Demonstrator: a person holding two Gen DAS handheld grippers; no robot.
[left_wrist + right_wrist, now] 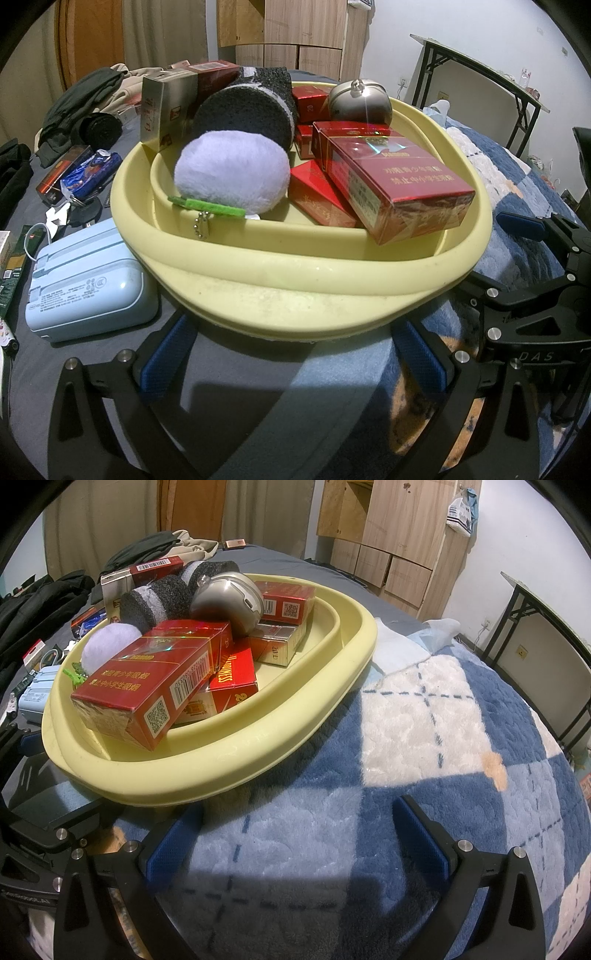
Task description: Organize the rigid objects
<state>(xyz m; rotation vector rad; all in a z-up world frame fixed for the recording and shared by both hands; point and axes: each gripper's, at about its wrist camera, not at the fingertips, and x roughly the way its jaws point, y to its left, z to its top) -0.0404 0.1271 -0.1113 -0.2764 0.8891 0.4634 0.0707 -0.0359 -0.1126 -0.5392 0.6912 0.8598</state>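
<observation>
**Already loaded: yellow basin sitting on the bed between two empty grippers**

Left wrist view: the left gripper (295,354) is hovering with its jaws spread wide and gripping nothing, the blue pads flanking the near rim of the yellow basin (306,266). The basin is resting on the bed, partly on the grey sheet (207,373) and partly on the blue checked blanket (517,206). Inside it, a large red carton (399,177) is lying across smaller red packs, beside a pale purple plush ball (231,175), a rolled dark sock (247,110), a silver-brown carton (168,110) and a round metal tin (360,101). A light-blue case (88,280) is lying just beside the basin's left side. The right gripper (532,236) is showing at the right edge, close to the basin.

Right wrist view: the right gripper (299,834) is also hanging with jaws wide apart and empty, over the blanket (406,738), with the basin (236,768) sitting just ahead and to the left. The red carton (147,686) is leaning on the packs nearest the rim.
</observation>
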